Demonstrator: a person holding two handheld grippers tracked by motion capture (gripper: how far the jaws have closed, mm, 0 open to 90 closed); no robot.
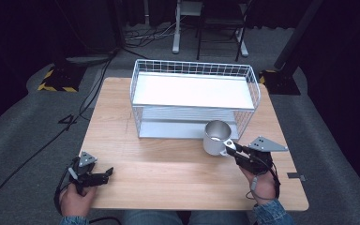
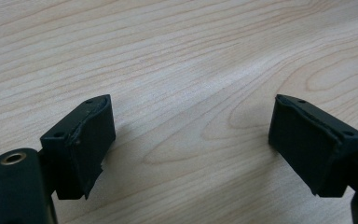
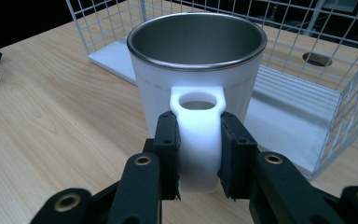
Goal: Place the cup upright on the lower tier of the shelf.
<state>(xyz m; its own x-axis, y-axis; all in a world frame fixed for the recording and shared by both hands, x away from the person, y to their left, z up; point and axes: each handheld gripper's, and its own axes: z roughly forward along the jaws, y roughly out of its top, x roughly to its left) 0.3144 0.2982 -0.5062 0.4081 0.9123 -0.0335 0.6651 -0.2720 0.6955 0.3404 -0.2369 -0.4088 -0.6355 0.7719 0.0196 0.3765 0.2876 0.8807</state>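
The right gripper (image 3: pixel 199 154) is clamping the flat handle of the rigid, probably light white steel-lined mug (image 3: pixel 196 70) beside the white wire rack (image 1: pixel 194 96), while the left gripper (image 2: pixel 191 140) is gaping empty.

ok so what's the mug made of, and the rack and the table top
Mug: the inside looks like brushed steel, grey with a bright metal rim; the outside and handle are smooth matte white, probably plastic or a coating. Rack: thin white wire grid, likely coated metal, with flat white shelf panels. Table top: pale wood grain, possibly laminate rather than solid wood.
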